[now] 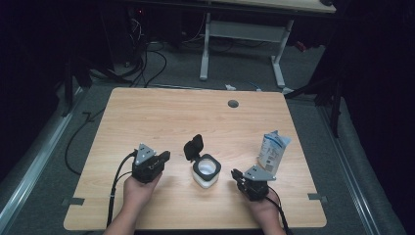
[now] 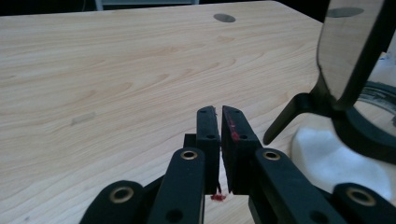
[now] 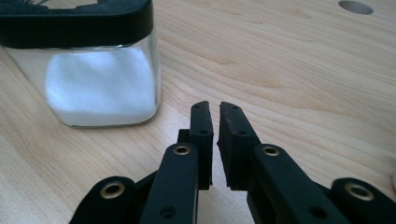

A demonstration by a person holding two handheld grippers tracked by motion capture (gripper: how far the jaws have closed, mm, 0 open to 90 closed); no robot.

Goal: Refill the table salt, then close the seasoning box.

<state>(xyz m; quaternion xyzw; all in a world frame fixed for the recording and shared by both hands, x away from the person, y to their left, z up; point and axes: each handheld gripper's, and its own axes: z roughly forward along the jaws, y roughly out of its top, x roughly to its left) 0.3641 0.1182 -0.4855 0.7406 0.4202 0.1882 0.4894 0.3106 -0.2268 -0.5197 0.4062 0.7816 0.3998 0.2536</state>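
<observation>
A square glass jar (image 1: 206, 171) of white powder with a black collar stands at the table's front middle, its hinged black lid (image 1: 194, 146) flipped up and open. My left gripper (image 1: 165, 156) lies just left of the jar, shut with nothing between its jaws. In the left gripper view the left gripper (image 2: 219, 109) points over bare wood, with the raised lid (image 2: 350, 42) and jar (image 2: 327, 158) at the right. My right gripper (image 1: 236, 175) sits just right of the jar, shut and empty. In the right gripper view the right gripper (image 3: 214, 105) has the jar (image 3: 100, 79) at upper left, apart from it.
A blue and white carton (image 1: 271, 151) stands upright behind the right gripper near the table's right edge. A round cable hole (image 1: 233, 104) sits at the far middle of the wooden table (image 1: 161, 117). Beyond the table are cables and another desk's legs on the floor.
</observation>
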